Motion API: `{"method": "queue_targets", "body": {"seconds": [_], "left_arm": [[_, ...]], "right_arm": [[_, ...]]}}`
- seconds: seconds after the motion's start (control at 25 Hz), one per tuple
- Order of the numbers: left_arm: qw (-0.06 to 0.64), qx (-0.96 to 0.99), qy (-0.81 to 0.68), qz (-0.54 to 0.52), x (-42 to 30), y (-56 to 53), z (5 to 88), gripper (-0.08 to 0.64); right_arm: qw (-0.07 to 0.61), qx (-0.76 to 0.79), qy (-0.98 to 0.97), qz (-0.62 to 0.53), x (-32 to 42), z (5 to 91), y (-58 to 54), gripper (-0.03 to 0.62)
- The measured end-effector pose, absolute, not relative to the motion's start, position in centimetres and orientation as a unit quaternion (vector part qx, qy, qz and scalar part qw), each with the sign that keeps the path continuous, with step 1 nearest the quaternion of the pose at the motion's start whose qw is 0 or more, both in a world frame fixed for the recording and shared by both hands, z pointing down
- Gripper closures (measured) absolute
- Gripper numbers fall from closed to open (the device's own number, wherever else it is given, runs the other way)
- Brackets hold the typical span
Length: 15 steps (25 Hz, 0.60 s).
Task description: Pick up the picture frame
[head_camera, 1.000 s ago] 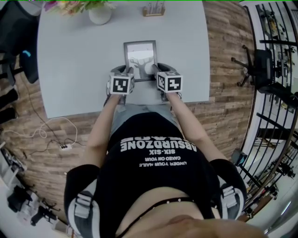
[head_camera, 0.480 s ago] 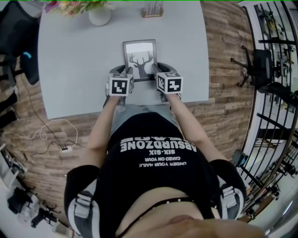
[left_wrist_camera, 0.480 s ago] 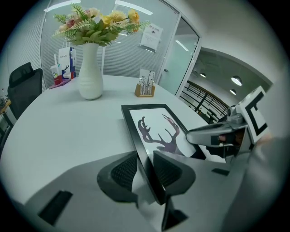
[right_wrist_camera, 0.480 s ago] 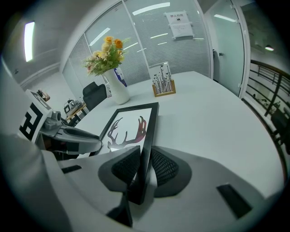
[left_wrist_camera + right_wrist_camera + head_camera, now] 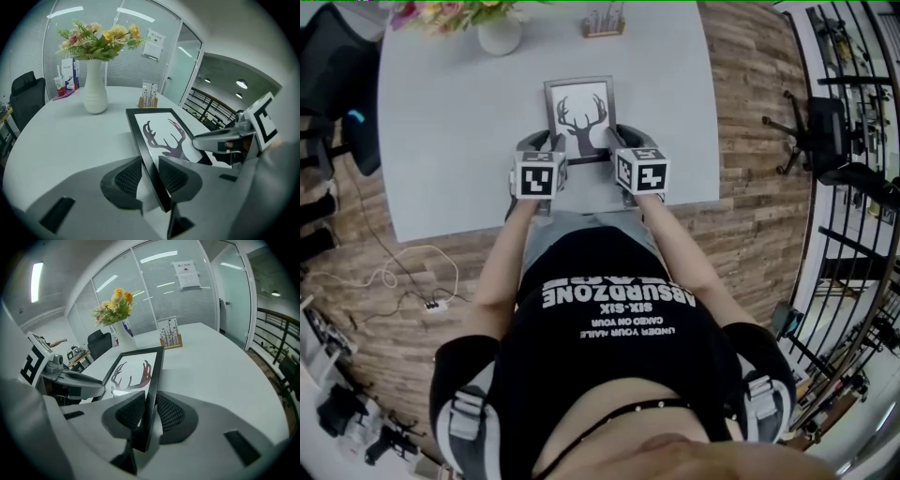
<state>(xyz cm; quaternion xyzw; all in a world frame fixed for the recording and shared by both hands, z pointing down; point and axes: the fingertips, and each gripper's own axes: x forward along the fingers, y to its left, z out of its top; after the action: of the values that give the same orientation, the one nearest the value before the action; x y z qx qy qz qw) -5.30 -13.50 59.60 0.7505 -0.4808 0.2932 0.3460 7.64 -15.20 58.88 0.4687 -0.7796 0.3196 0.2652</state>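
The left gripper and right gripper each clamp a side rail of the picture frame by the table's near edge, probably so it rises level.

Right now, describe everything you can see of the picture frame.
The picture frame is a thin black rectangle, portrait, around a white print of a dark antlered deer head. It faces up over the grey table, in front of the person. The left gripper is shut on its left rail near the closest corner, and the right gripper on its right rail. It looks tilted; whether it touches the table is unclear.
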Motion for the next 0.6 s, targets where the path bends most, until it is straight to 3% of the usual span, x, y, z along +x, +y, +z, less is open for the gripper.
{"method": "queue_targets", "body": {"seconds": [0.6], "left_arm": [[0.306, 0.772, -0.494, 0.259, -5.2, -12.9, 54.8, 0.437]], "right_arm": [[0.223, 0.488, -0.798, 0.275, 7.8, 53.4, -14.3, 0.5]]}}
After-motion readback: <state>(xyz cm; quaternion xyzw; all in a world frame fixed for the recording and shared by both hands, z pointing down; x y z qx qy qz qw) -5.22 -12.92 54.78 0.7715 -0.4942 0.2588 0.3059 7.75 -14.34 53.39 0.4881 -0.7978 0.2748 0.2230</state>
